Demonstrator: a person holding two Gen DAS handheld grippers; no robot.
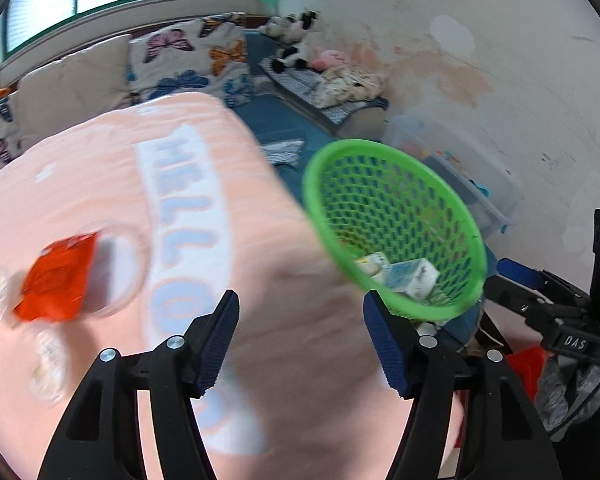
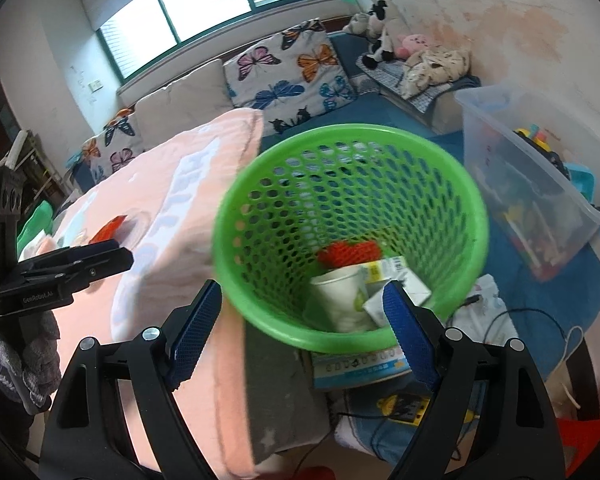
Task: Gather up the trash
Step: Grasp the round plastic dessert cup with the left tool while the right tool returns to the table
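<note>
A green mesh basket (image 2: 352, 236) stands beside the pink "HELLO" towel-covered table (image 1: 204, 208); it also shows in the left wrist view (image 1: 392, 224). Inside lie a white paper cup (image 2: 340, 300), a small carton (image 2: 396, 276) and a red wrapper (image 2: 348, 252). A red snack packet (image 1: 56, 280) lies on the pink towel at the left. My left gripper (image 1: 300, 340) is open and empty above the towel. My right gripper (image 2: 304, 332) is open and empty just before the basket's near rim. The left gripper appears at the left in the right wrist view (image 2: 76, 264).
A clear plastic bin (image 2: 540, 184) with toys stands right of the basket. Small round clear lids (image 1: 48, 364) lie on the towel near the packet. A blue sofa with butterfly cushions (image 2: 292, 76) and plush toys is behind. Cables and a box (image 2: 360, 368) lie below the basket.
</note>
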